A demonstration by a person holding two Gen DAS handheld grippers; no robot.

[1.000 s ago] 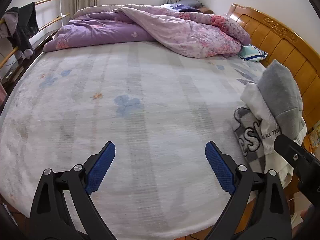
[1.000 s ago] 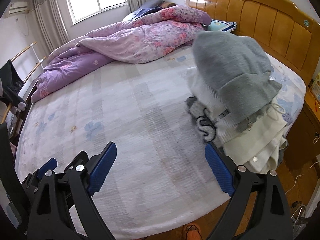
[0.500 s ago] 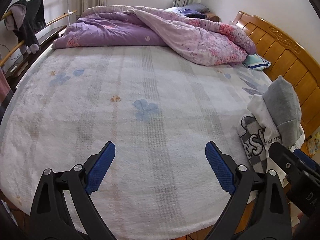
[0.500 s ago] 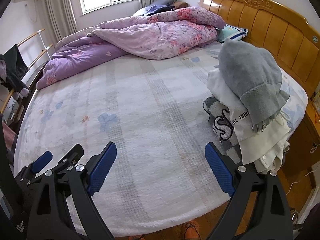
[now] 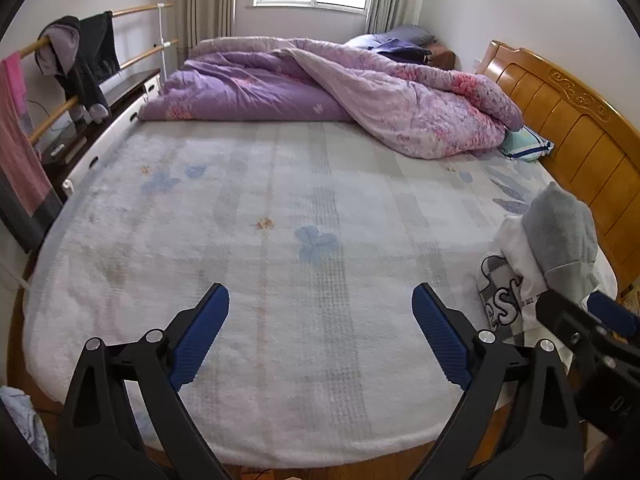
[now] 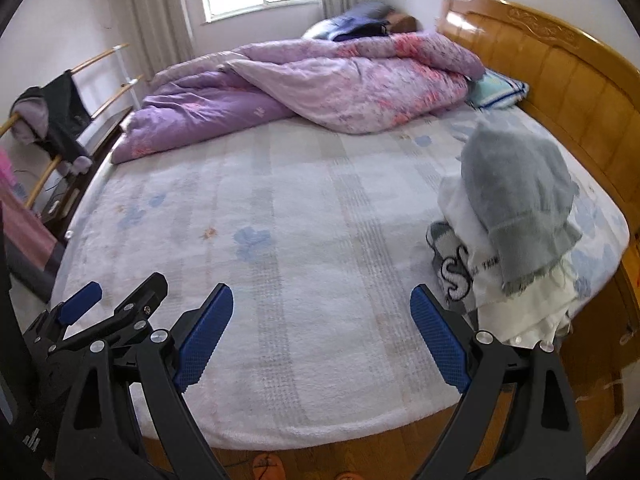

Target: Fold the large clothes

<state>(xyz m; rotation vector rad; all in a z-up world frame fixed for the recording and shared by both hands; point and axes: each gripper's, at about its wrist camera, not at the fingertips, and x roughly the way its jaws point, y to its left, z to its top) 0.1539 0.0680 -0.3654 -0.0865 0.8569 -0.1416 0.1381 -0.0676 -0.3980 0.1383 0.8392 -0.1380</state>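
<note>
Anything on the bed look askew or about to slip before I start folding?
The heap of clothes sits at the bed's near corner by the headboard; its cream garment droops over the mattress edge and could slide off.

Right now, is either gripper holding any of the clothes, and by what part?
Nothing is held. The left gripper and right gripper are both open over the bed; the clothes pile lies untouched at the right.

Fleecy cloth bedcover [image 5: 320, 208], glossy wooden headboard [image 6: 560, 60]
</note>
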